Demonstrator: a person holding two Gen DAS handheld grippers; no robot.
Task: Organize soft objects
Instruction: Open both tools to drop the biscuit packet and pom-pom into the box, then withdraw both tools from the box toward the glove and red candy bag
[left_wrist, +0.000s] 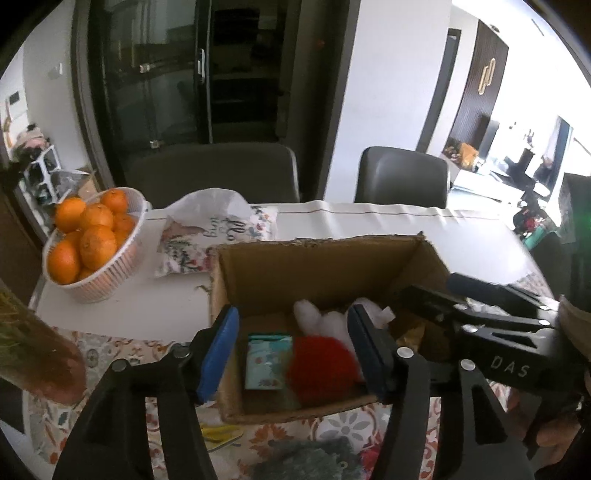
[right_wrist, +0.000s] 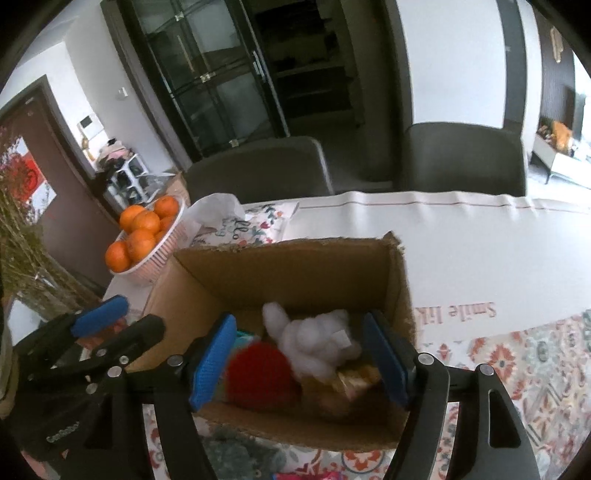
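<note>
An open cardboard box (left_wrist: 317, 266) (right_wrist: 295, 273) stands on the table. Inside lie a red fluffy ball (left_wrist: 321, 369) (right_wrist: 258, 373), a white plush toy (left_wrist: 325, 317) (right_wrist: 317, 339), a teal packet (left_wrist: 267, 362) and a tan soft item (right_wrist: 343, 391). My left gripper (left_wrist: 291, 354) is open and empty above the box's near edge. My right gripper (right_wrist: 299, 363) is open and empty over the box. A grey fuzzy object (left_wrist: 310, 461) (right_wrist: 236, 454) lies on the table in front of the box. A floral pillow (left_wrist: 207, 236) (right_wrist: 243, 225) lies behind the box.
A white basket of oranges (left_wrist: 88, 240) (right_wrist: 147, 236) stands at the left. A vase with dried stems (right_wrist: 29, 266) is at the far left. Two grey chairs (left_wrist: 402, 177) stand behind the table. A patterned cloth (right_wrist: 517, 362) covers the near side.
</note>
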